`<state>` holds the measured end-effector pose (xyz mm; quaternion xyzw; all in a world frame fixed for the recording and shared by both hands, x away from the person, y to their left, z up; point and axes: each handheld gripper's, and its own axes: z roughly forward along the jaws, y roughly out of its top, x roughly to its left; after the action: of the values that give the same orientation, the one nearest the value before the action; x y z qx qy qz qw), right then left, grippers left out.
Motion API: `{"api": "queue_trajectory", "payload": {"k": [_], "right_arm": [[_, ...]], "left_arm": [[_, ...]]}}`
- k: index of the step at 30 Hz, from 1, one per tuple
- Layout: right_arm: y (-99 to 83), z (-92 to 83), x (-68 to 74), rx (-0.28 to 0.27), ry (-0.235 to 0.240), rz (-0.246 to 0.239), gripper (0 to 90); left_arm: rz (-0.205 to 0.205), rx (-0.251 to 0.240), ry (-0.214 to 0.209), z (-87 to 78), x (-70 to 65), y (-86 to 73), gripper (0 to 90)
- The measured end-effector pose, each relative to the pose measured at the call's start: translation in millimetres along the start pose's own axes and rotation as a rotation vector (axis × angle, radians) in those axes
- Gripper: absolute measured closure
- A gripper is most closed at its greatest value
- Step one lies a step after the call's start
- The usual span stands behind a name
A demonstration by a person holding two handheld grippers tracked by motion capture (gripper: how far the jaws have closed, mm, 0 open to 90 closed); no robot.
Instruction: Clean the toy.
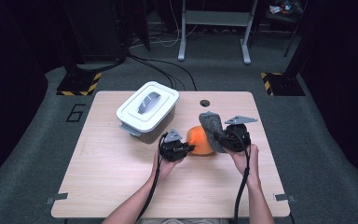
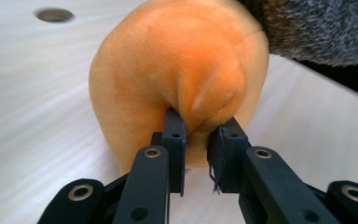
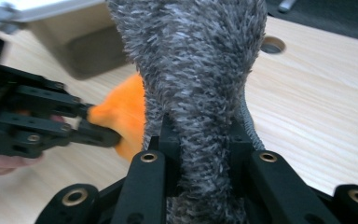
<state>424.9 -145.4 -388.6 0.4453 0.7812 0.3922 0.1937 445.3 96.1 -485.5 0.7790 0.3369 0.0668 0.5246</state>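
An orange plush thing (image 1: 199, 141) sits at the middle of the wooden table (image 1: 121, 186). My left gripper (image 1: 187, 148) meets it from the left. Seen in the left gripper view, this gripper (image 2: 198, 127) is shut, and its pads pinch a fold of the orange plush (image 2: 177, 70). A grey fuzzy piece (image 1: 210, 124) stands up over the plush's right side, joined to it or lying against it; I cannot tell which. My right gripper (image 1: 222, 138) is shut on it; the grey fuzz (image 3: 191, 70) fills the gap between the jaws of the right gripper (image 3: 200, 135). The left gripper (image 3: 98, 127) on the orange plush (image 3: 121, 112) shows beyond them.
A white lidded container (image 1: 148, 109) with a grey handle stands at the back left of the table, close behind the left gripper. A round cable hole (image 1: 205, 102) lies near the far edge. Bare tabletop lies at the front and along both sides.
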Motion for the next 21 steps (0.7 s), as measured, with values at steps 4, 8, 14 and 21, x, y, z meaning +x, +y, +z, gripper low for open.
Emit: {"api": "queue_trajectory", "payload": {"k": [4, 8, 14, 21], "right_arm": [[5.9, -1.4, 12.0, 0.003, 0.037, -0.031, 74.3], [7.3, 12.9, 18.4, 0.038, 0.051, -0.049, 74.2], [3.7, 33.5, 24.8, 0.061, -0.015, -0.062, 74.5], [4.5, 42.1, 19.8, 0.066, -0.025, -0.051, 74.8]], "left_arm": [[-0.047, 0.015, -0.046, -1.9, 2.2, 2.8, 77.5], [-0.085, 0.013, -0.062, 0.1, 5.1, 2.4, 77.3], [-0.033, 0.021, 0.004, 3.7, 4.2, 0.8, 75.0], [0.094, 0.015, 0.093, 6.5, -2.8, -1.6, 74.2]]}}
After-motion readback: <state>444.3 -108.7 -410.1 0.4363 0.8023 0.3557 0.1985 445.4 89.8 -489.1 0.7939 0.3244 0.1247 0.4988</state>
